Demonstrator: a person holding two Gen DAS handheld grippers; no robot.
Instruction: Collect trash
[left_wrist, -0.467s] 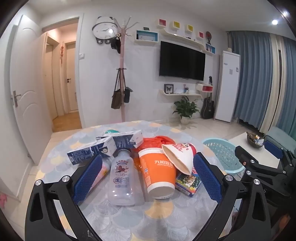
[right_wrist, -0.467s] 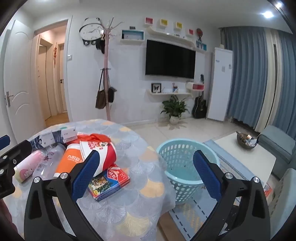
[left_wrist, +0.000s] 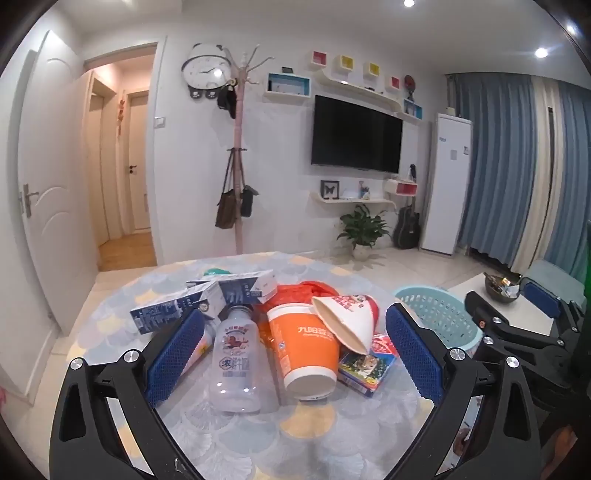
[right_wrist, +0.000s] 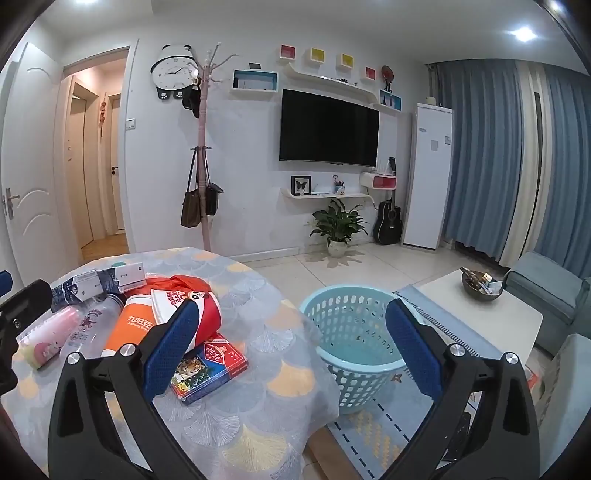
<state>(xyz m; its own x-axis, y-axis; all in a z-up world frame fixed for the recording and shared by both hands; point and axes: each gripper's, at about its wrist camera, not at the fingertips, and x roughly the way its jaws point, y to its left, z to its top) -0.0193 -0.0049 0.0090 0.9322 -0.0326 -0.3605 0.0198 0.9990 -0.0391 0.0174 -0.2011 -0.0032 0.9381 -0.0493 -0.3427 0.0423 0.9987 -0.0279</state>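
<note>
Trash lies in a heap on the round table (left_wrist: 295, 435): a clear plastic bottle (left_wrist: 234, 363), an orange cup (left_wrist: 306, 354) on its side, a white and red paper bowl (left_wrist: 347, 321), a blue card box (left_wrist: 365, 365), two milk cartons (left_wrist: 177, 314) and an orange bag (left_wrist: 295, 291). My left gripper (left_wrist: 295, 332) is open in front of the heap, touching nothing. My right gripper (right_wrist: 291, 314) is open over the table's right edge, between the card box (right_wrist: 210, 365) and the light blue basket (right_wrist: 354, 343) on the floor. A pink bottle (right_wrist: 48, 336) lies at the far left.
A low white coffee table (right_wrist: 480, 317) with a dark bowl (right_wrist: 480, 288) stands right of the basket, with a blue sofa (right_wrist: 546, 291) behind it. A striped rug (right_wrist: 369, 435) lies under the basket. A coat rack (right_wrist: 203, 184) and a potted plant (right_wrist: 338, 225) stand by the far wall.
Both views have shifted only slightly. Both grippers stay open and no item on the table has moved.
</note>
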